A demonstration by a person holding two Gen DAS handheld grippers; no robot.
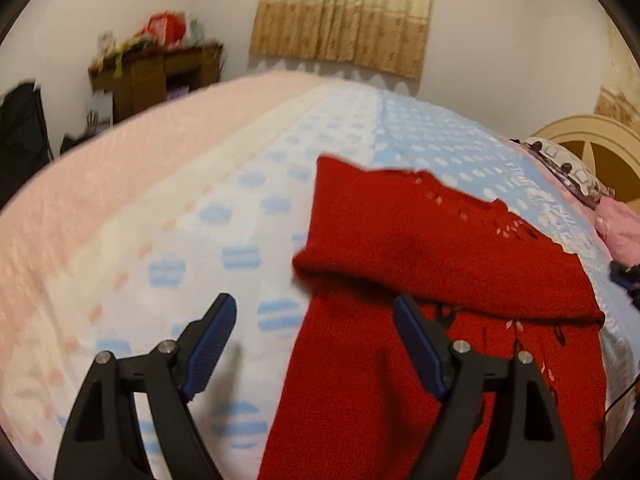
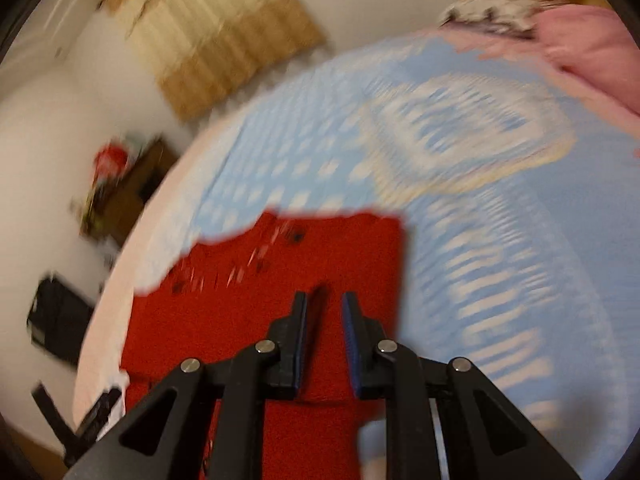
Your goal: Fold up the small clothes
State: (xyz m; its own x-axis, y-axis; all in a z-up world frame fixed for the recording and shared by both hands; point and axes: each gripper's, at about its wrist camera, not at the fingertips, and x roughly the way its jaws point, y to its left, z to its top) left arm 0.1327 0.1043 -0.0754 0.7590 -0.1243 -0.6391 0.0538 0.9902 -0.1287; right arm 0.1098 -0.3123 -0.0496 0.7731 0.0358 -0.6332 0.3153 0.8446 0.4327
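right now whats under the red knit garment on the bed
The red knit garment lies on the blue and white patterned bedspread, which shows all around it. Its upper part is folded over its own lower part. Anything else beneath is covered and cannot be seen.

1. a bedspread [image 1: 248, 216] in pink, cream and blue patches covers the bed.
2. a tan curtain [image 1: 344, 12] hangs on the white wall.
3. a wooden cabinet [image 1: 156, 76] stands cluttered on top.
4. a pink pillow [image 2: 592, 60] lies by the headboard [image 1: 600, 148].
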